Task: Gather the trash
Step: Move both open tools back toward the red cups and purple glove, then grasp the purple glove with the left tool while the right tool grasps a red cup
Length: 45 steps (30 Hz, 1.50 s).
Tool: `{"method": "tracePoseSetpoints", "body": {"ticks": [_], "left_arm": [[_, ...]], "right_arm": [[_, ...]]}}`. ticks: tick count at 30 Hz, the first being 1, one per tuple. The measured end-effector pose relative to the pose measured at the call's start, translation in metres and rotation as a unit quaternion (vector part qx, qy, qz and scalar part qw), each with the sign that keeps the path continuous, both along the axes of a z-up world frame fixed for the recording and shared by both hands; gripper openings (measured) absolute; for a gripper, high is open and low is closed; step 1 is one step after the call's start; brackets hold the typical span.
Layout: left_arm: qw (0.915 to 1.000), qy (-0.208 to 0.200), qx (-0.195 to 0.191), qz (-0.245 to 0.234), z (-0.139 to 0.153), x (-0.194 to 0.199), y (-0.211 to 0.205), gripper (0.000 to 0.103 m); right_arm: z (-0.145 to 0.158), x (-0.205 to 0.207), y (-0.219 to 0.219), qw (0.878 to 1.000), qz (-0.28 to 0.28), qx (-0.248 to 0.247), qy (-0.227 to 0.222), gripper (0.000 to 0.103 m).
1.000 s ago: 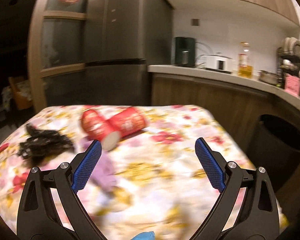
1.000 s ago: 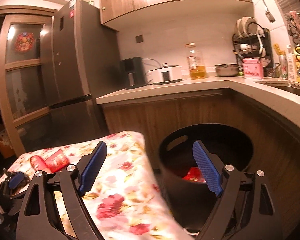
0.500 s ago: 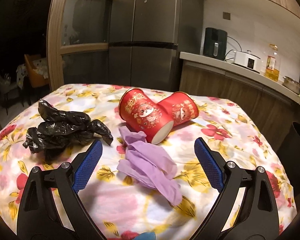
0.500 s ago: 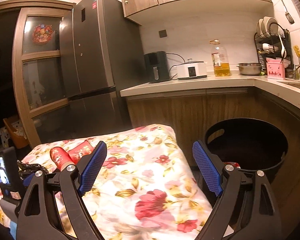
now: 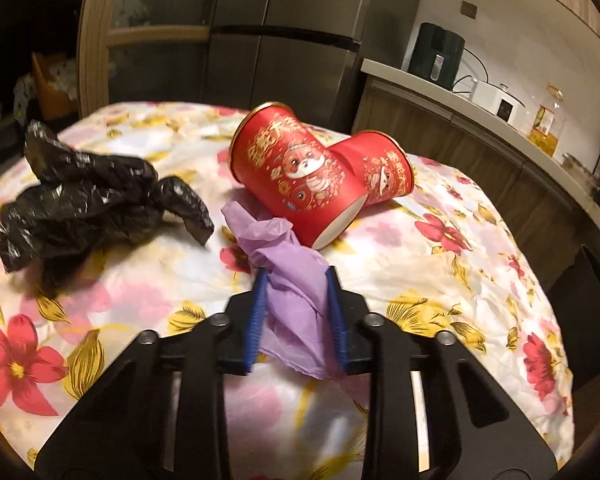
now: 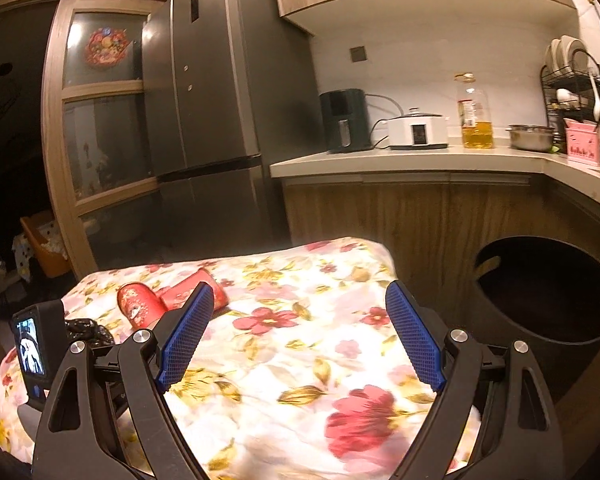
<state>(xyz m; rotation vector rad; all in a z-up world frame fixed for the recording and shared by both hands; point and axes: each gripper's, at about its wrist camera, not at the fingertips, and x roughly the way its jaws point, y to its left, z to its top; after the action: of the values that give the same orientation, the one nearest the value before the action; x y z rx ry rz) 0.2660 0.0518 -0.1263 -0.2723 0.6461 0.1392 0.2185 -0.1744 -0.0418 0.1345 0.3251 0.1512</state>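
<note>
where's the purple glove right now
In the left wrist view the purple glove lies on the floral tablecloth, pinched between the closed left tongs, just in front of the two red paper cups and right of the black bag.

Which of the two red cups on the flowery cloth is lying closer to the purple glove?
The larger-looking front red cup, with the cartoon figure; its open mouth lies beside the purple glove. The other red cup lies behind it.

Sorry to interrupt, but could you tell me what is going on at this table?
A person is clearing trash with two grippers. The left hand-held gripper is shut on a purple disposable glove lying on the floral tablecloth. Two red paper cups on their sides and a crumpled black plastic bag remain there. The right hand-held gripper is open and empty, with the black trash bin beside the table.
</note>
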Motion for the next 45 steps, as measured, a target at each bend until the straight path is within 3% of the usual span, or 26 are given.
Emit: {"method": "tracePoseSetpoints", "body": {"ticks": [4, 15, 22, 33, 45], "left_arm": [[0.9998, -0.004, -0.014, -0.016, 0.001, -0.007, 0.002, 0.01], [0.9974, -0.06, -0.021, -0.033, 0.031, -0.053, 0.02, 0.008], [0.9954, -0.094, -0.016, -0.006, 0.053, -0.078, 0.052, 0.008], [0.9952, -0.09, -0.038, 0.011, 0.049, -0.079, 0.084, 0.008], [0.9955, -0.085, -0.041, 0.008, 0.047, -0.071, 0.091, 0.008]], "right_arm": [[-0.006, 0.019, 0.019, 1.0, 0.018, 0.002, 0.016, 0.085], [-0.028, 0.056, 0.081, 0.995, 0.085, -0.015, 0.053, 0.085], [-0.041, 0.063, 0.132, 0.985, 0.155, -0.026, 0.072, 0.085], [-0.051, 0.077, 0.182, 0.973, 0.201, -0.071, 0.086, 0.085], [-0.062, 0.092, 0.199, 0.963, 0.225, -0.086, 0.12, 0.074]]}}
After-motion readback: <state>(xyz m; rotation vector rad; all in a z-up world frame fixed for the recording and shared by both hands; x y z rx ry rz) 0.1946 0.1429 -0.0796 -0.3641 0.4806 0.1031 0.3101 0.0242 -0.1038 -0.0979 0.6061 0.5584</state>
